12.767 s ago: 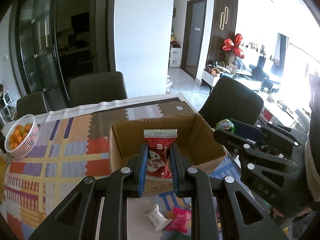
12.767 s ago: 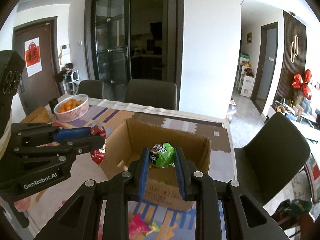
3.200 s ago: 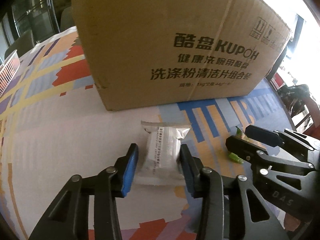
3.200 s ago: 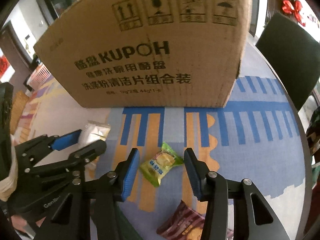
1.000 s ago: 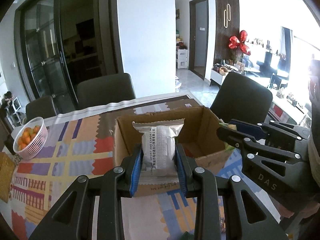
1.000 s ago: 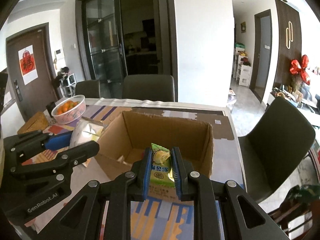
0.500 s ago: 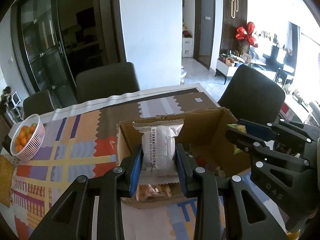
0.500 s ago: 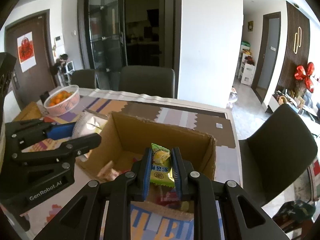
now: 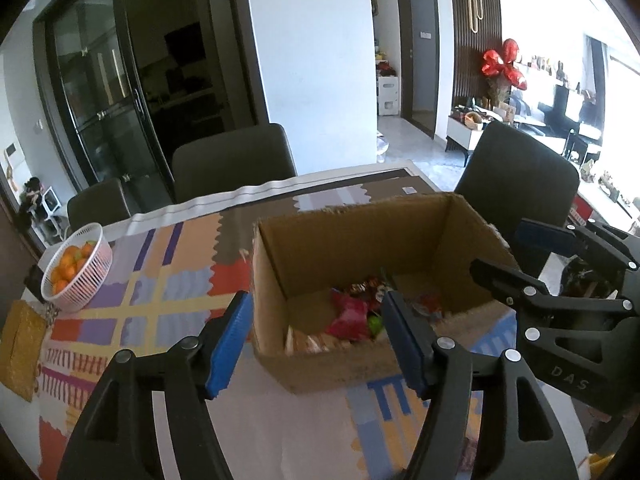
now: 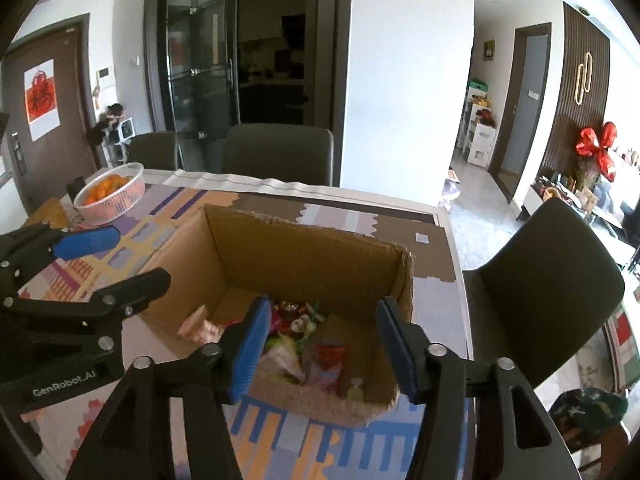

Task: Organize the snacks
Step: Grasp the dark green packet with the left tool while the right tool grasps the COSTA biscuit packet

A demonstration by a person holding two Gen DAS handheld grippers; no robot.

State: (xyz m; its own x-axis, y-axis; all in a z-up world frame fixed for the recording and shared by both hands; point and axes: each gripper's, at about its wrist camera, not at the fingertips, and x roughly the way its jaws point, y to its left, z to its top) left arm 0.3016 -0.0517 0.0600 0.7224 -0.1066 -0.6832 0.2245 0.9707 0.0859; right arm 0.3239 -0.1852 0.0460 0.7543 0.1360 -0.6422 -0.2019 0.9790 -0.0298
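Observation:
An open cardboard box stands on the patterned table; it also shows in the right wrist view. Several snack packets lie on its floor, seen from the right wrist too. My left gripper is open and empty above the box's near left edge. My right gripper is open and empty above the box's near edge. Each gripper shows in the other's view, the right one and the left one, both open.
A white basket of oranges sits at the table's far left, also in the right wrist view. Dark chairs stand along the far side and one at the right. A yellow box lies at the left edge.
Both grippers have opened. The silver packet has left my left gripper and the green packet my right one. Both cameras now look further down into the box.

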